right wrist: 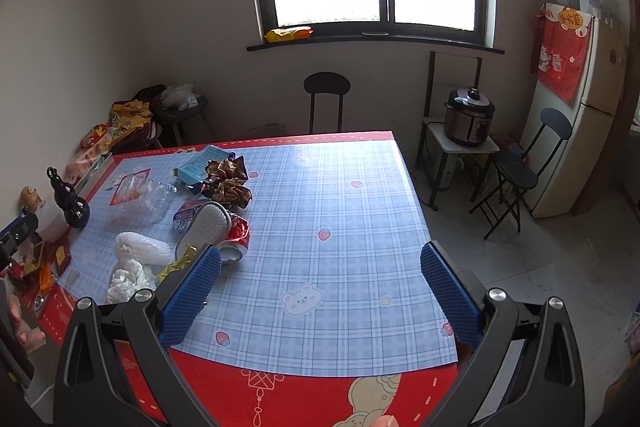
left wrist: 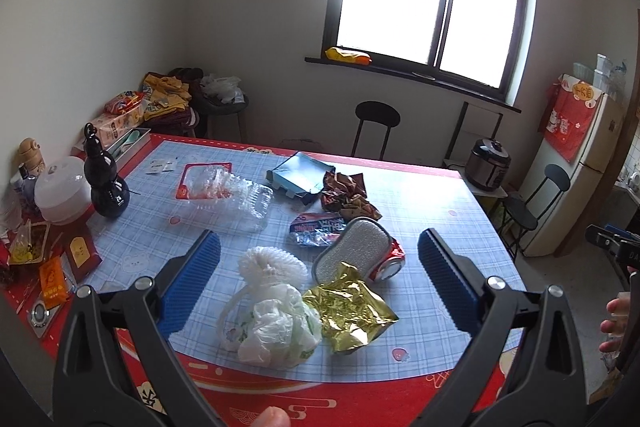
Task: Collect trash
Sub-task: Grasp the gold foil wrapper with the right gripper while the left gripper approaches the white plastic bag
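We are holding the left gripper [left wrist: 320, 267] spread wide above the trash on the table [left wrist: 460, 227]: a gold wrapper [left wrist: 348, 311], a white bag [left wrist: 272, 327] and a can [left wrist: 390, 261]. We are hovering the right gripper [right wrist: 320, 277], equally spread, over bare tablecloth, gripping nothing.

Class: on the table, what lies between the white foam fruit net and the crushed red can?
A grey scrubbing sponge lies between the foam net and the can, leaning on the can; the left wrist view shows it best.

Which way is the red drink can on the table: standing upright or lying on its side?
Lying on its side. The red can rests flat on the tablecloth, crushed, its round end facing the camera, partly under a grey sponge.
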### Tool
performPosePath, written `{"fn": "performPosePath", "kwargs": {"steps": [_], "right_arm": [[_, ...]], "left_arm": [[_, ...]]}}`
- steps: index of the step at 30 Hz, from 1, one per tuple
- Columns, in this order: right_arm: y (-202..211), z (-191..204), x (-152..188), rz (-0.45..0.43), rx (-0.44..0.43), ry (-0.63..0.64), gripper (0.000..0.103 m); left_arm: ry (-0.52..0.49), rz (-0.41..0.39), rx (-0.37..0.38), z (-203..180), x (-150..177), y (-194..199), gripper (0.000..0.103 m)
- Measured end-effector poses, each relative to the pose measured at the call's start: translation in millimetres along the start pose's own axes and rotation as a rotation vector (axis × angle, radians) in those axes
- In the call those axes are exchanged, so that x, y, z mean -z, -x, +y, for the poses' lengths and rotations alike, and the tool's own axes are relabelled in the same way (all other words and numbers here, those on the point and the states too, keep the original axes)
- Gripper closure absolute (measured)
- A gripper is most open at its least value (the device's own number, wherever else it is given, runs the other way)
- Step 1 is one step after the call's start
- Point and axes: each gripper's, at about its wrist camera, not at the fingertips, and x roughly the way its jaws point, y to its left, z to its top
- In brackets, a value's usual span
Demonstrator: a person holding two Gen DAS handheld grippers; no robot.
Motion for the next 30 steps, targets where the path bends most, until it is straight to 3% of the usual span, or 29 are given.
{"fn": "performPosePath", "kwargs": {"steps": [7, 10, 14, 19, 23, 25, 27, 30], "right_arm": [[-67.1, 55.2, 7.6, 0.125, -0.083, 0.122, 0.005], [-99.6, 79.2, 16.0, 0.165, -0.164, 0.156, 0.005], [-149.8, 113.8, 30.1, 0.282, -0.270, 0.189, 0.006], [-203.0, 152.9, 50.9, 0.418, -0.359, 0.240, 0.031], [-237.1, 176.6, 64.1, 0.501, -0.398, 0.253, 0.036], [-252.7, 186.4, 69.5, 0.529, -0.406, 0.252, 0.036], [-267.0, 191.8, 73.6, 0.547, -0.403, 0.237, 0.036], [-284.6, 197.1, 78.7, 0.572, -0.395, 0.199, 0.036]], "left_arm": [[0.092, 0.031, -0.073, 67.6, 15.3, -33.7, 0.005], [0.113, 0.099, -0.063, 85.3, 27.2, -57.3, 0.005], [0.123, 0.216, -0.043, 99.0, 53.0, -91.5, 0.005], [0.134, 0.316, -0.026, 112.0, 77.1, -117.4, 0.006], [0.106, 0.351, 0.014, 117.8, 83.7, -126.7, 0.007], [0.096, 0.372, 0.053, 119.8, 85.6, -130.3, 0.011], [0.094, 0.399, 0.079, 121.9, 87.4, -133.4, 0.027], [0.101, 0.427, 0.090, 126.8, 91.4, -136.6, 0.030]]}}
